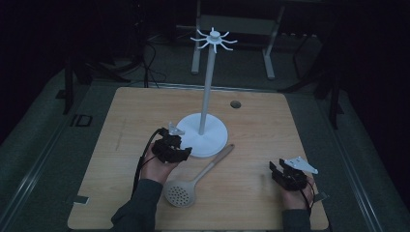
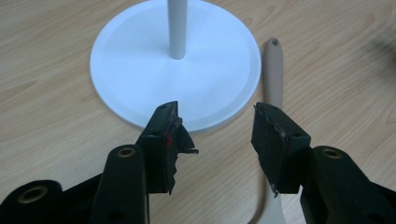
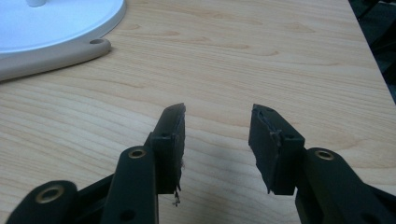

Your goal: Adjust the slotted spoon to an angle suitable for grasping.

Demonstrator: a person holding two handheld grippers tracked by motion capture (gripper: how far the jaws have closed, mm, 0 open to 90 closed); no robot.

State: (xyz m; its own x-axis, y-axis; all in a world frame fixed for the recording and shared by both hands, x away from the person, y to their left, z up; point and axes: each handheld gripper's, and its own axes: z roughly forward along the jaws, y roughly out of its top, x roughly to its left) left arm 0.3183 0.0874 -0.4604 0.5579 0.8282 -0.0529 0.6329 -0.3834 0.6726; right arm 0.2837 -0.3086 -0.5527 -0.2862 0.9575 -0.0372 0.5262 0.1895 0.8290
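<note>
Slotted spoon (image 1: 196, 179) flat on the tabletop (image 1: 256, 125), perforated head toward the person, beige handle slanting up to touch the edge of the rack's round white base (image 1: 212, 137); hanging hole at the handle tip just beside that base. Probably laid there ready to be lifted and hung on one of the hooks (image 1: 213, 39) crowning the tall white utensil rack (image 1: 207, 92).

Left claw (image 2: 217, 123) hovering low, just in front of the rack base, pointed at its near rim. Jaws parted wide, nothing between them, torn padding hanging from the inner faces. Spoon handle (image 2: 273, 70) running past the outside of one jaw, not inside the gap, so apparently lined up beside the handle rather than over it; a small sideways shift likely needed before closing.

Right claw (image 1: 281, 175) well to the right of the rack base, near the tabletop's front edge, held by a hand (image 1: 296, 195) in a dark sleeve. Jaws apart with bare wood between them (image 3: 217, 126), gripping nothing. Seemingly parked out of the way, perhaps ready to steady the rack.

Tabletop of pale wood grain, rounded corners, a cable hole (image 1: 235, 104) behind the rack base. Room beyond the rack dim: dark floor, cables, metal frame legs (image 1: 268, 53).
</note>
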